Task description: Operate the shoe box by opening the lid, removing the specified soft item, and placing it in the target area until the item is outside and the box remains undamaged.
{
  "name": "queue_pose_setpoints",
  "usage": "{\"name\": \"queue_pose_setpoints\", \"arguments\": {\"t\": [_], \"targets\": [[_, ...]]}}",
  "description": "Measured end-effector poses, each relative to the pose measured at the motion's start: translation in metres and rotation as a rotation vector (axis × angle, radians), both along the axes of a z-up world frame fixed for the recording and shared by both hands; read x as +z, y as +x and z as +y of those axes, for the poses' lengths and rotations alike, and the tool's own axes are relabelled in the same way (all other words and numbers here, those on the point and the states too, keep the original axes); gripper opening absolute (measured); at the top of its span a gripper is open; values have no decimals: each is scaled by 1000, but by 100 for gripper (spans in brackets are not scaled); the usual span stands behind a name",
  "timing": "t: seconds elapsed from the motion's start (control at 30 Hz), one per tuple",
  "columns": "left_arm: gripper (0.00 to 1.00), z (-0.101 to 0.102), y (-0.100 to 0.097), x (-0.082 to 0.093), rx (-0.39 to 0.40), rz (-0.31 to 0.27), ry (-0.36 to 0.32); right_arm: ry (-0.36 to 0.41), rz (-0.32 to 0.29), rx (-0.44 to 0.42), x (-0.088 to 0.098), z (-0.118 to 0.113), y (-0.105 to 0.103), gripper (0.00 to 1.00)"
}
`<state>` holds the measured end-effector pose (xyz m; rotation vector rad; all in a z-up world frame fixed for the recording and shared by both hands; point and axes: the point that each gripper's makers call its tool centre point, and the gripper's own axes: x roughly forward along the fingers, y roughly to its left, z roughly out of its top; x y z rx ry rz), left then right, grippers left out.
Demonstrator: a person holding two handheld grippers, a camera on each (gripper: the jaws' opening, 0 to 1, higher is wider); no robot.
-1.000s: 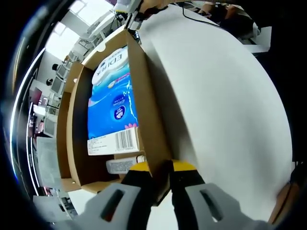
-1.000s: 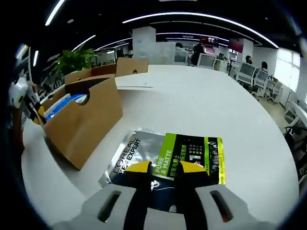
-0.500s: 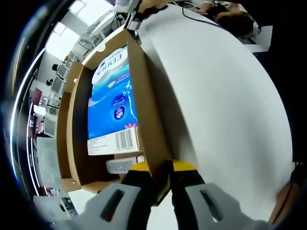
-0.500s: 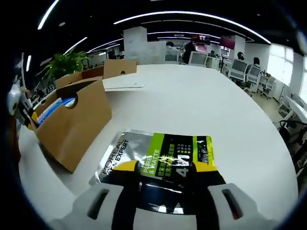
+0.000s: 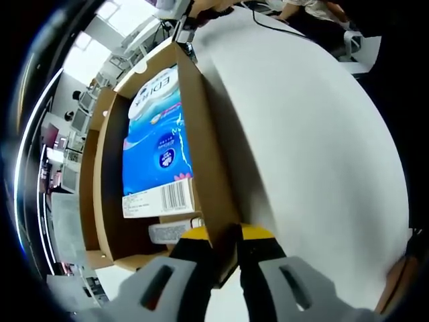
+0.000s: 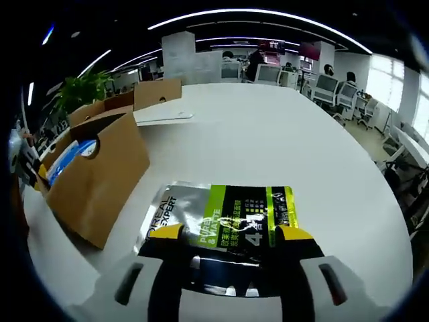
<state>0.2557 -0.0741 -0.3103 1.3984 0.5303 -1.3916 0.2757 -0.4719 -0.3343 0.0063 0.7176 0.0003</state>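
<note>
The open brown shoe box (image 5: 201, 147) lies on the white table (image 5: 315, 168), with a blue soft pack (image 5: 157, 134) with a barcode label inside it. My left gripper (image 5: 224, 236) is shut on the box's near side wall, one jaw inside and one outside. In the right gripper view a silver, green and black L'Oreal pouch (image 6: 224, 211) lies flat on the table, right of the box (image 6: 94, 178). My right gripper (image 6: 231, 235) stands open, its jaws wide apart over the pouch's near end and not pinching it.
A cardboard lid piece (image 6: 155, 92) and a flat white sheet (image 6: 164, 117) lie at the table's far side, near a potted plant (image 6: 80, 90). Desks and seated people fill the room behind. A person's arm (image 5: 315, 10) and a black cable (image 5: 268, 23) show past the box.
My right gripper has gone from shut on the pouch to wide open and has drawn back a little; the pouch now rests on the table. The left gripper and box are unchanged.
</note>
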Motion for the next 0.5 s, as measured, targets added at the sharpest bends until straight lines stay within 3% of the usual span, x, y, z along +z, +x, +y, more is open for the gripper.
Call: {"name": "queue_pose_setpoints", "arguments": {"t": [0.23, 0.5], "targets": [[11, 0, 0, 0, -1, 0, -2, -9, 11, -7, 26, 17, -6, 58], [11, 1, 0, -1, 2, -4, 0, -51, -39, 68, 72, 50, -10, 59]]}}
